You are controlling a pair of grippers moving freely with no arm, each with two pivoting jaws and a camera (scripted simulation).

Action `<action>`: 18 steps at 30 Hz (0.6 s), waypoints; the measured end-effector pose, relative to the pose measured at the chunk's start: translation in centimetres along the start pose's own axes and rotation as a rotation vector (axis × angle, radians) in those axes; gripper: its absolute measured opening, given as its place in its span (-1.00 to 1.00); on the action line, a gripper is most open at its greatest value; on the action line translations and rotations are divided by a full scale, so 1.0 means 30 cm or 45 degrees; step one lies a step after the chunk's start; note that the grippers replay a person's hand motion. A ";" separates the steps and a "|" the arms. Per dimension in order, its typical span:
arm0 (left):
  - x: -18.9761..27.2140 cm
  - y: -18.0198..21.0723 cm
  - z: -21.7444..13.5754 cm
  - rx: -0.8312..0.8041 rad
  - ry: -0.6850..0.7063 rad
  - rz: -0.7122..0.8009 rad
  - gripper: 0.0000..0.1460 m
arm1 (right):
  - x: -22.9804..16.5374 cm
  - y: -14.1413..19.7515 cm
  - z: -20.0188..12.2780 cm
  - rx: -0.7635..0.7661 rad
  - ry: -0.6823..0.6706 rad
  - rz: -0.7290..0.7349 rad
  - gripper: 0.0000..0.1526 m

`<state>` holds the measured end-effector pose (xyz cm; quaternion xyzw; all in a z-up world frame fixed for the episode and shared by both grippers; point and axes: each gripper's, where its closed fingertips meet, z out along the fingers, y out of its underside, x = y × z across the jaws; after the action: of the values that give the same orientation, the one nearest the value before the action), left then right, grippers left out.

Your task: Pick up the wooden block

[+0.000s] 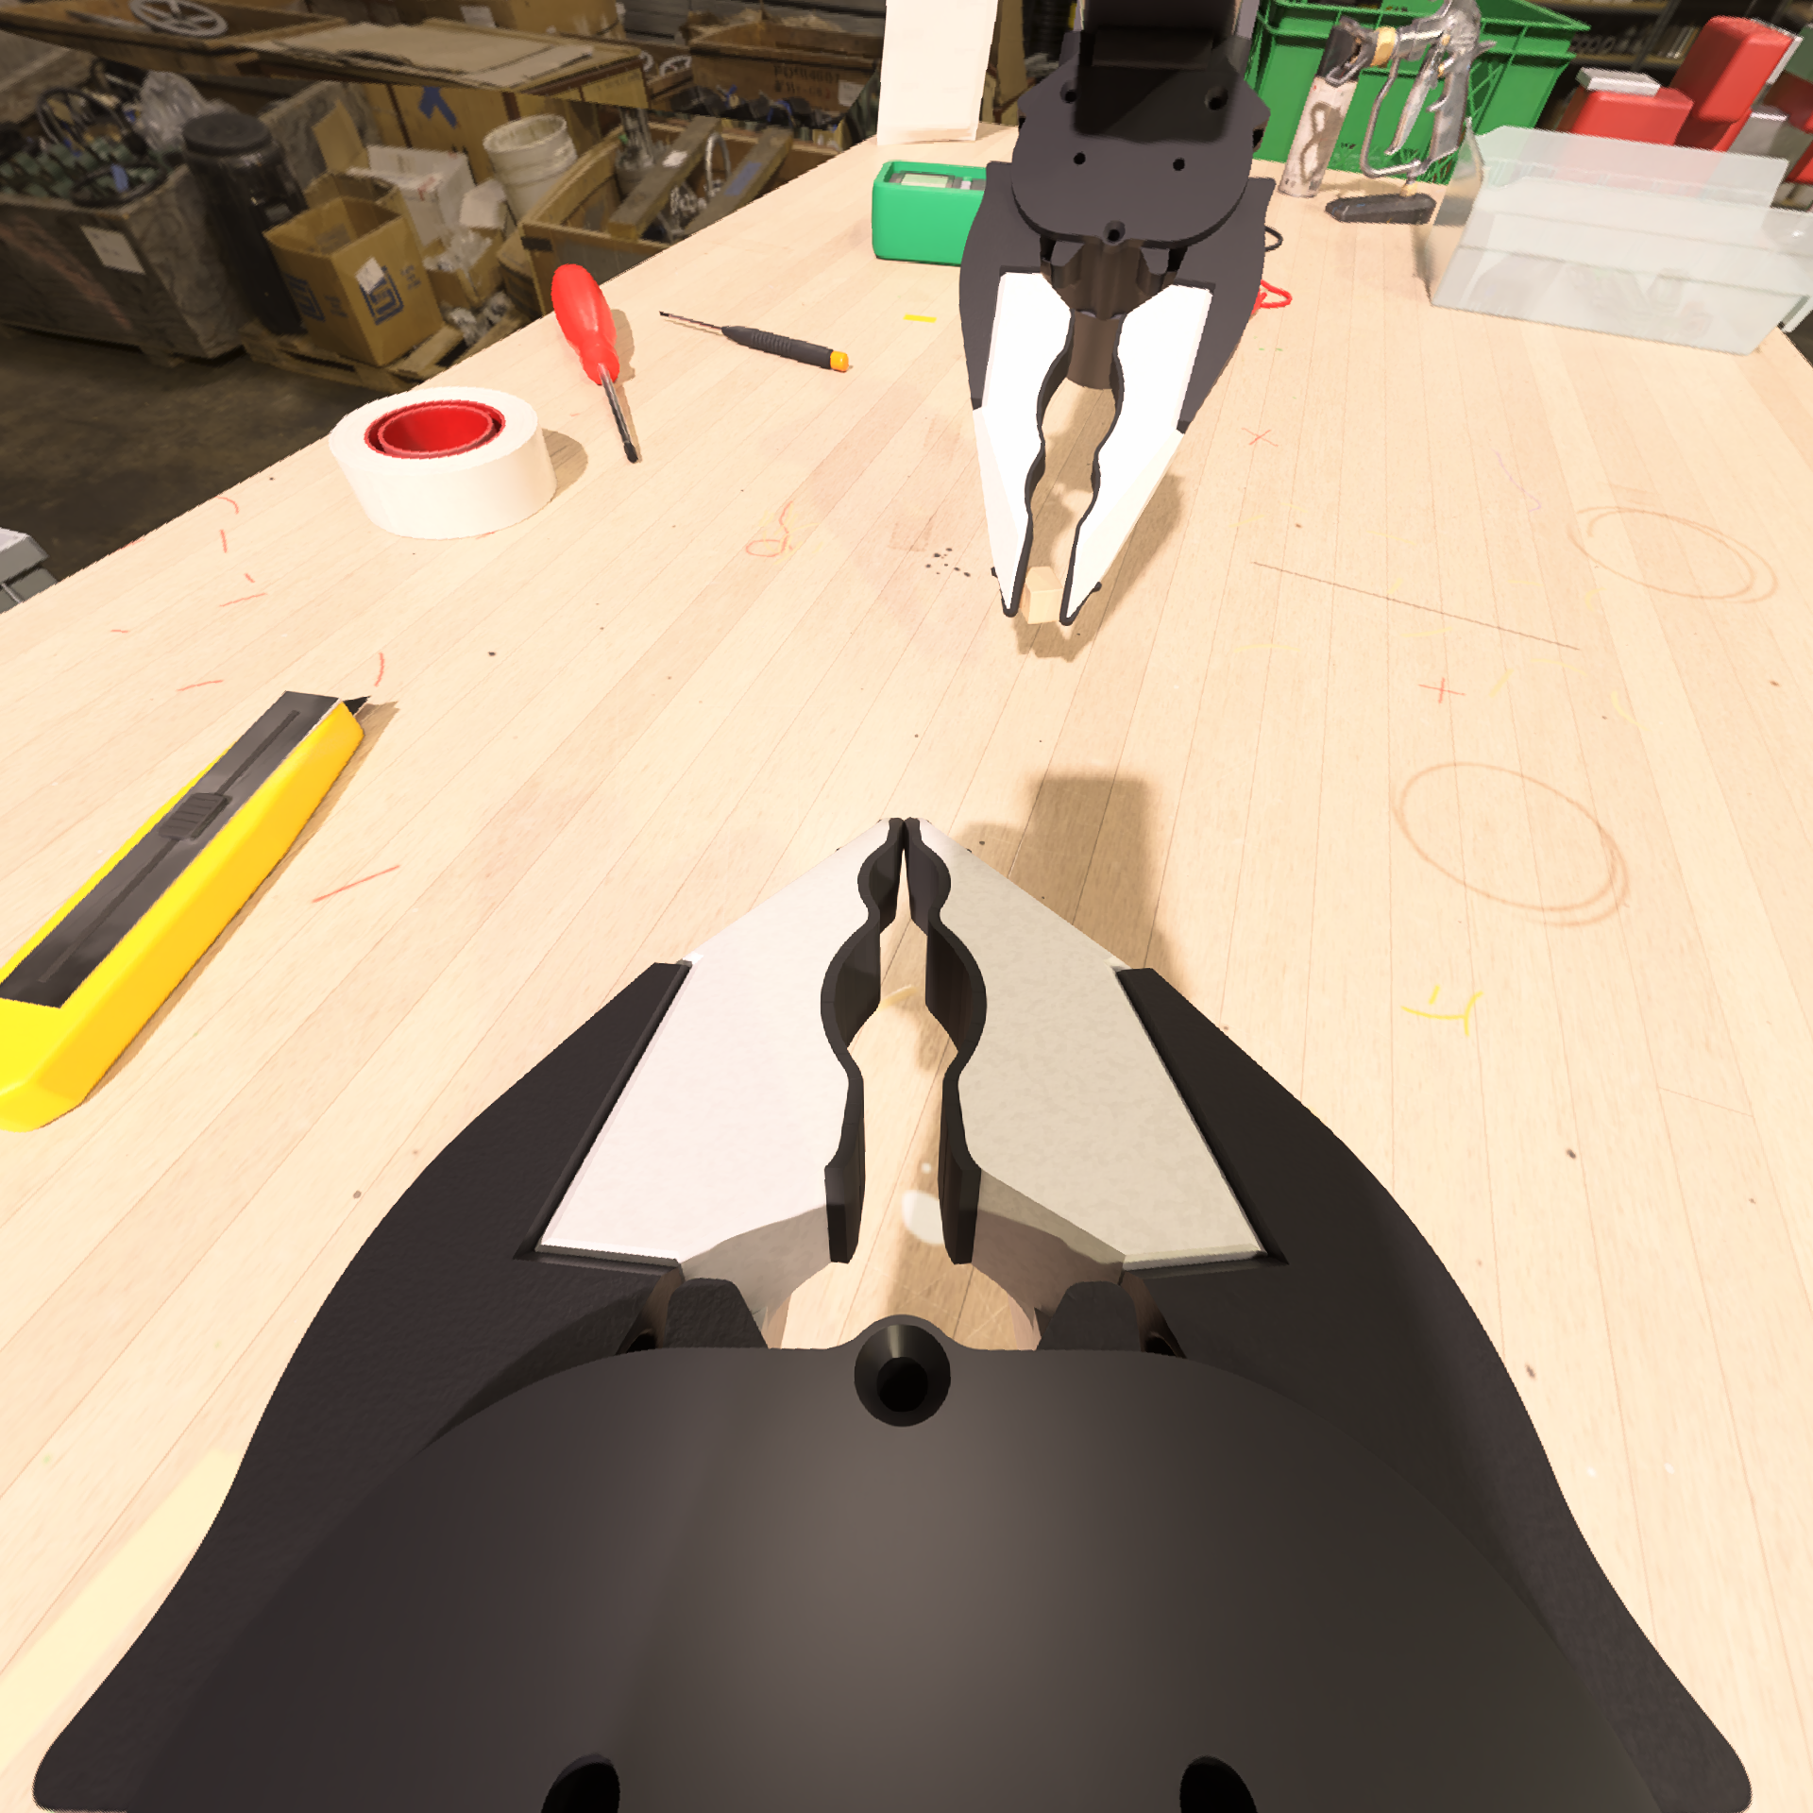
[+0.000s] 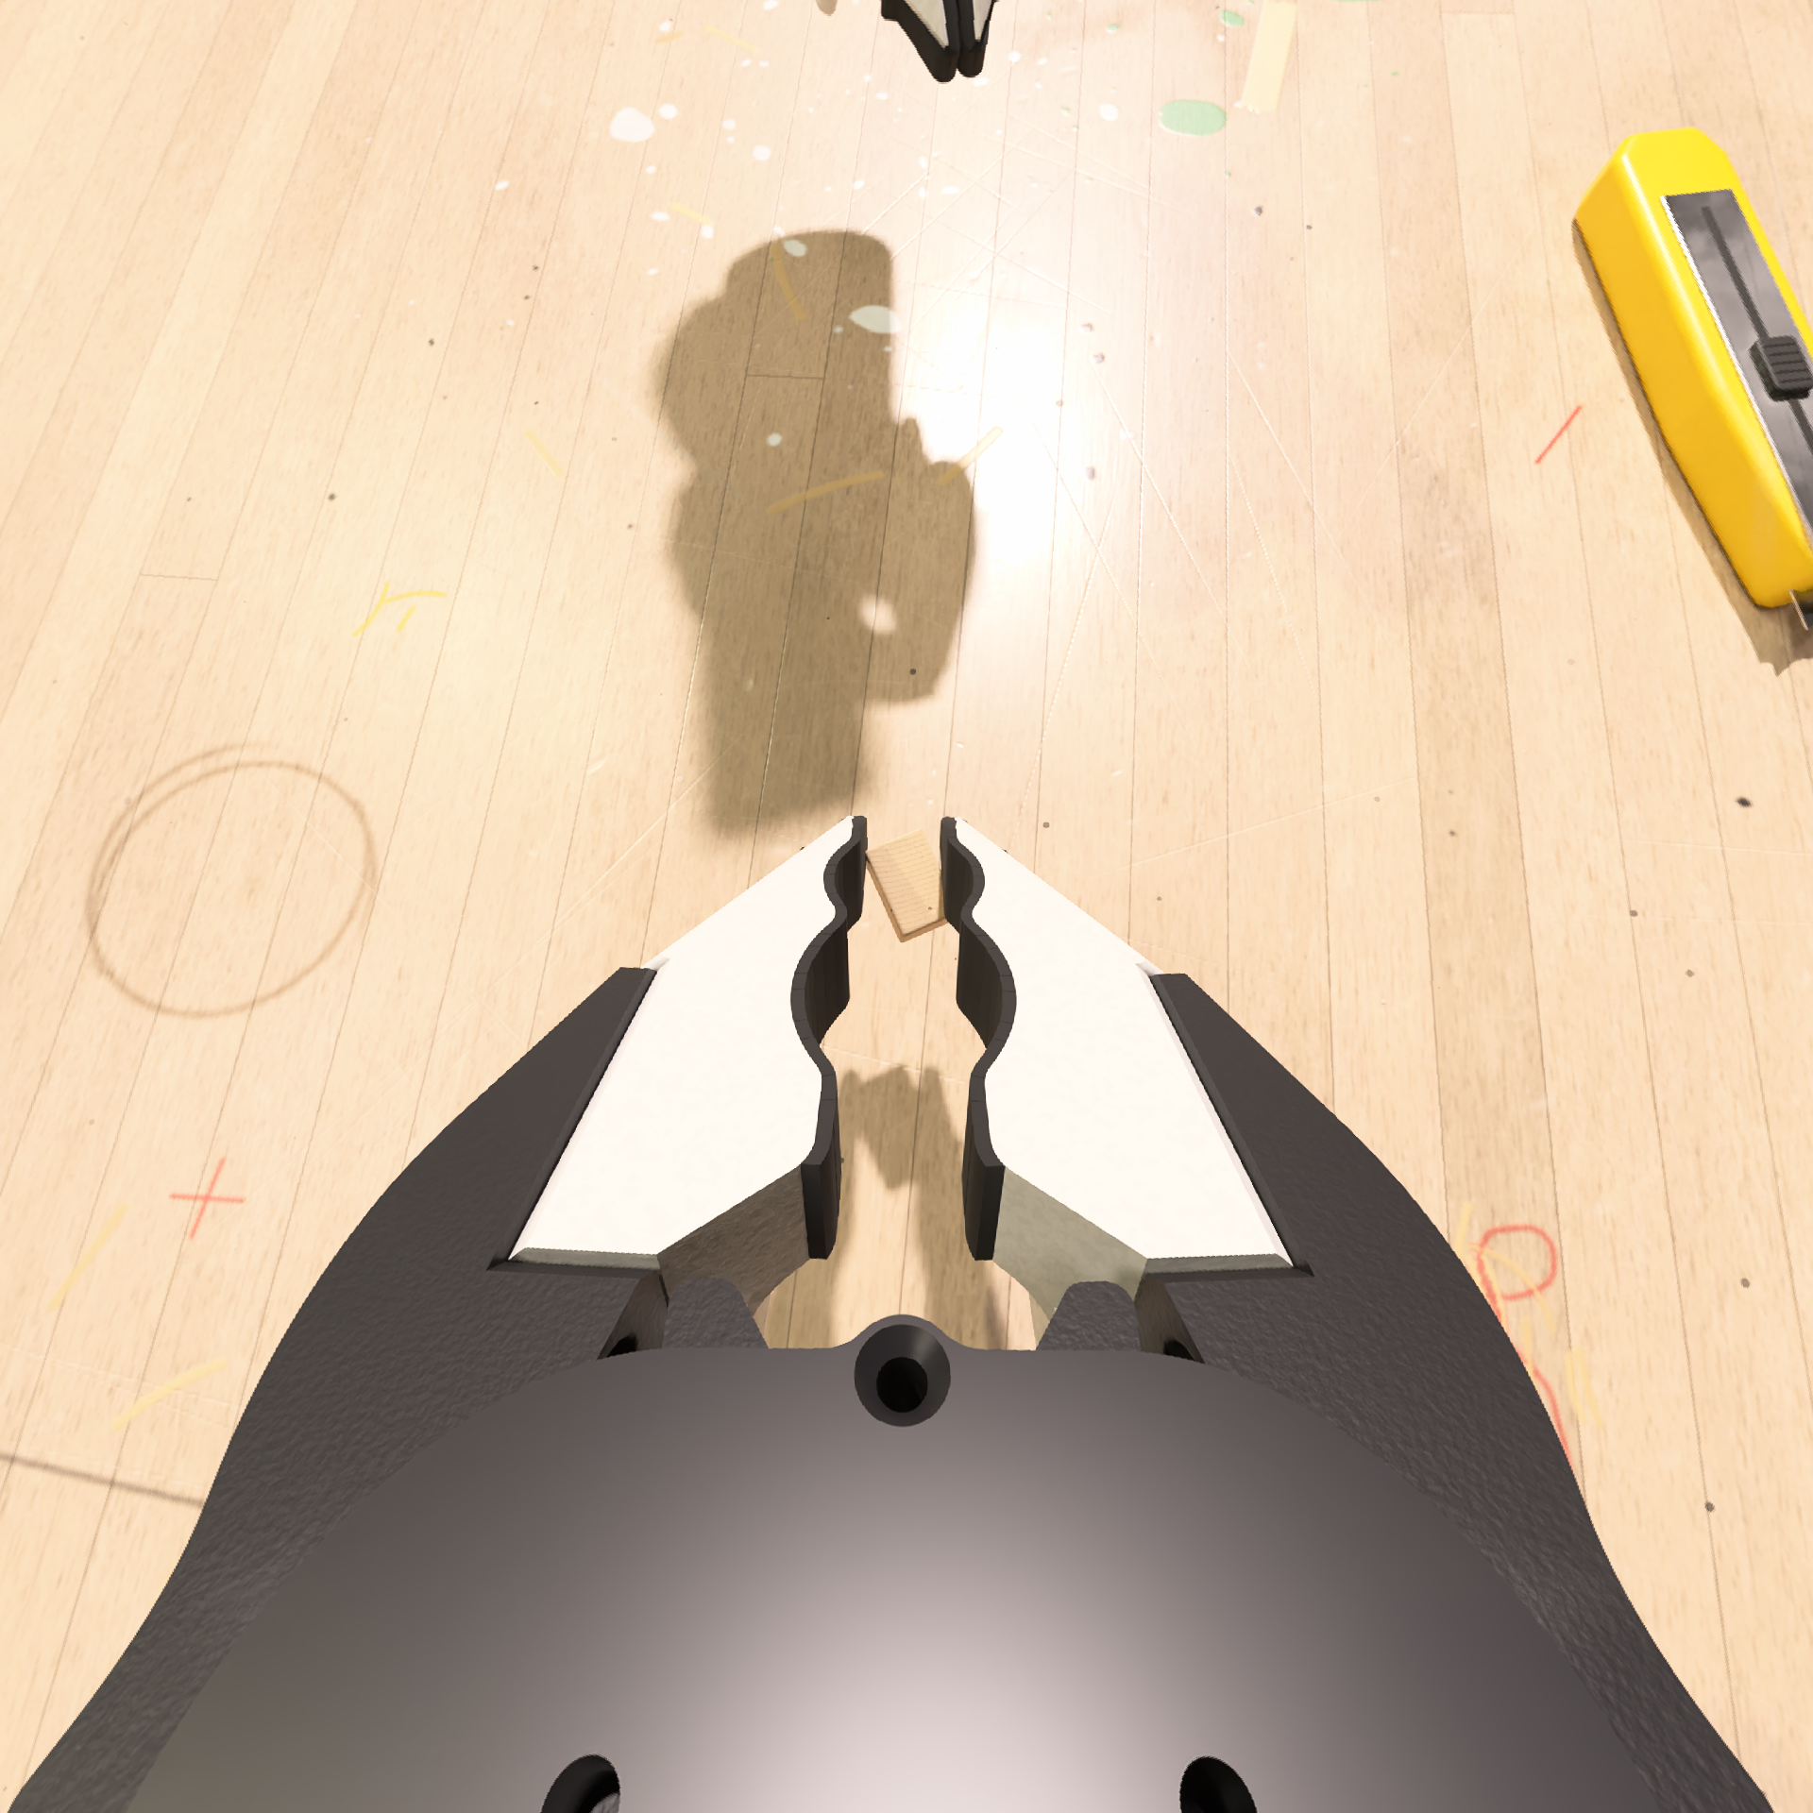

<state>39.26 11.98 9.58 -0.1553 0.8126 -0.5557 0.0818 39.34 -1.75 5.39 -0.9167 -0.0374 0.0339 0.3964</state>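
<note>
While the wooden block point(image 2: 907, 883) sits between the fingertips of the right gripper point(image 2: 903, 834), its pale, flat face shows fine straight grain and square-cut edges. Seen from the right wrist view its longer side runs skewed, from near the left fingertip back toward the right finger, so one corner meets each pad. From the left wrist view the block point(image 1: 1040, 594) is a small cube-like piece held low at the tips of that gripper point(image 1: 1038, 598), at or just above the tabletop point(image 1: 1275, 981); whether it touches the wood cannot be told. The right gripper's jaws are narrowed onto the block, gripping it; its fingers point(image 2: 1030, 981) are white plates with dark wavy inner pads.

Nearer than the block, the left gripper point(image 1: 903, 829) has its tips pressed together with nothing between them. Left of the block lies a yellow utility knife point(image 1: 167, 903) with a black slider, its blade end pointing toward the far side. Beyond it stand a white tape roll point(image 1: 446, 461) with a red core, a red-handled screwdriver point(image 1: 594, 343) and a thin black precision screwdriver point(image 1: 760, 340) with an orange cap. Behind the block are a green box point(image 1: 922, 211) and a clear plastic container point(image 1: 1619, 235). The tabletop is light planked wood with faint ring marks and crayon scribbles. No writing can be read.
</note>
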 end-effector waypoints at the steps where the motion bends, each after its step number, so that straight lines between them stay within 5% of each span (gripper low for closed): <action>1: 0.001 0.000 -0.001 0.001 0.000 0.001 -1.00 | 0.000 0.001 0.001 -0.003 -0.001 -0.001 -0.81; 18: 0.014 0.001 0.005 0.001 0.013 -0.005 -1.00 | -0.004 0.003 0.003 -0.007 -0.008 -0.001 -0.81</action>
<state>38.91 11.72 9.50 -0.1540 0.8124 -0.5571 0.0768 39.23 -1.75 5.28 -0.9176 -0.0391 0.0364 0.3939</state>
